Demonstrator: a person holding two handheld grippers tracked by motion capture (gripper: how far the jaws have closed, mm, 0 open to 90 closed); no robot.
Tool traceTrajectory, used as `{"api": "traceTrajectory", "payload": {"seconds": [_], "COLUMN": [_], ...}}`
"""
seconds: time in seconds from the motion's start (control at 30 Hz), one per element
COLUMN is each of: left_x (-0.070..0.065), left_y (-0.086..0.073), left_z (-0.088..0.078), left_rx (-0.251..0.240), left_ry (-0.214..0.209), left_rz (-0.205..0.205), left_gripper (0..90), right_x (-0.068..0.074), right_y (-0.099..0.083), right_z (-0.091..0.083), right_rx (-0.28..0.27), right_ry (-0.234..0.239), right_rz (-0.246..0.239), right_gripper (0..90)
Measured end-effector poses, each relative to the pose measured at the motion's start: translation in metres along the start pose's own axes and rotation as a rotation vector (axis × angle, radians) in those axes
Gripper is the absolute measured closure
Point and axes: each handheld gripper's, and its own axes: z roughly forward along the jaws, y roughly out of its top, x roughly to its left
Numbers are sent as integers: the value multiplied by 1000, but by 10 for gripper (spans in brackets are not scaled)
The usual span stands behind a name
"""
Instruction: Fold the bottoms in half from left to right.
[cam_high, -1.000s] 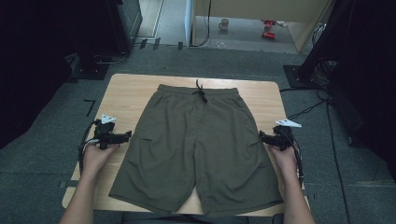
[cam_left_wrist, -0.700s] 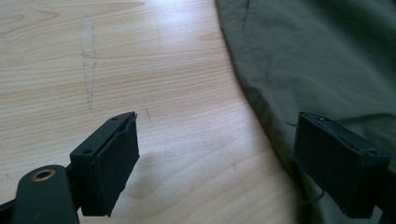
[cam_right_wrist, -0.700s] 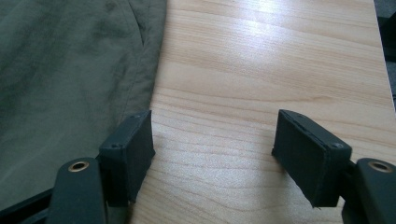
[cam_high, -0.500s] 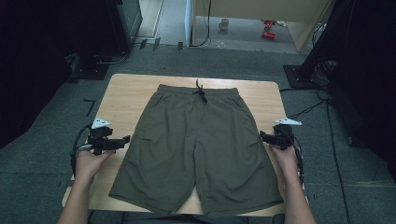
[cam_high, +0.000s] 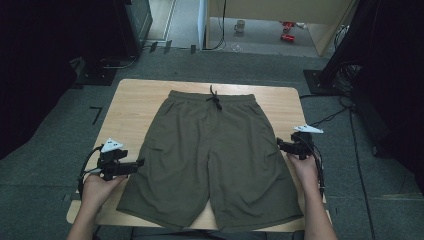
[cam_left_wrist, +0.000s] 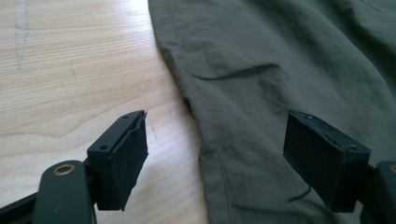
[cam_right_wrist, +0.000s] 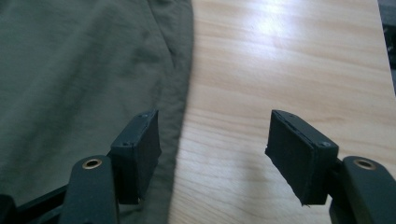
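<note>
Olive shorts (cam_high: 212, 160) are spread flat mid-desk (cam_high: 145, 100). Left gripper (cam_left_wrist: 215, 158) has been drawn back toward the near left corner, jaws narrowing, astride the shorts' hem edge. Right gripper (cam_right_wrist: 212, 154), also narrowing, nothing pinched. A two-sided grasp is judged imminent.

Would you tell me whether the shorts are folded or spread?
Spread: the shorts lie flat on the table, both legs and waistband showing.
</note>
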Motion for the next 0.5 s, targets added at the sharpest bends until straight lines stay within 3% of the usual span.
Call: {"api": "traceTrajectory", "payload": {"seconds": [0.03, 0.3, 0.5], "left_x": [-1, -10, -15], "left_y": [-2, -18, -26], "left_z": [-2, -10, -11], "left_rx": [-4, 3, 27], "left_ry": [-1, 6, -5], "left_rz": [1, 11, 25], "left_gripper": [229, 255, 257], "right_x": [2, 17, 28], "right_y": [2, 12, 20], "right_z": [-1, -3, -8], "right_rx": [0, 4, -13], "right_ry": [29, 78, 84], "right_rz": [2, 13, -6], "right_gripper": [368, 350, 388]}}
